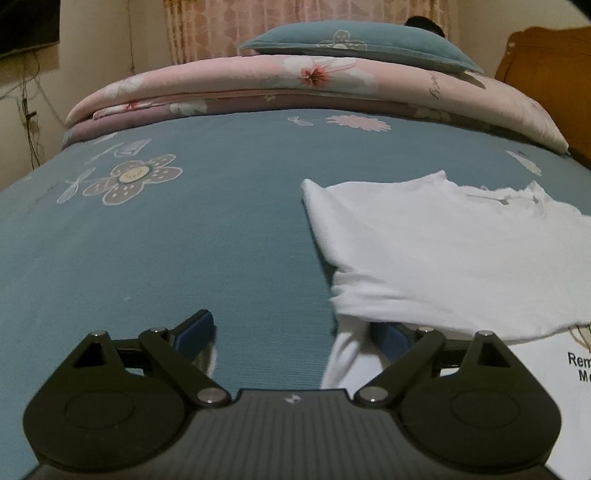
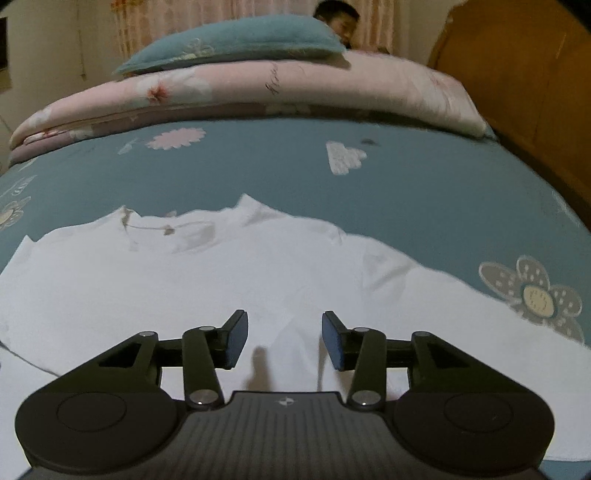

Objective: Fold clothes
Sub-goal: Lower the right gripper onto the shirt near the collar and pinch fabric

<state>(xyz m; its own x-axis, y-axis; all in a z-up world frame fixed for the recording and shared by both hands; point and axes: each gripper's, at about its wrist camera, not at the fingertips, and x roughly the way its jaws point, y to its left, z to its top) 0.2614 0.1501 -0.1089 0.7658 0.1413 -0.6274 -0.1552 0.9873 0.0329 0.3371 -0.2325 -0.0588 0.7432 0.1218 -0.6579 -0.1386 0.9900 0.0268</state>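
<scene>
A white T-shirt point(image 1: 443, 251) lies partly folded on the teal bed sheet point(image 1: 184, 240), at the right of the left wrist view. A printed layer shows under its near edge. My left gripper point(image 1: 295, 332) is wide open at the shirt's left edge. Its left fingertip point(image 1: 199, 326) is over bare sheet and the fabric drapes over its right one. In the right wrist view the shirt point(image 2: 221, 280) fills the foreground. My right gripper point(image 2: 284, 339) hovers just above it, open, with no cloth pinched between the pads.
A folded pink floral quilt point(image 1: 295, 85) with a teal pillow point(image 1: 351, 44) on top lies across the far end of the bed. A wooden headboard point(image 2: 517, 74) stands at the right. A person's head point(image 2: 338, 18) shows behind the pillow. Bare sheet lies left of the shirt.
</scene>
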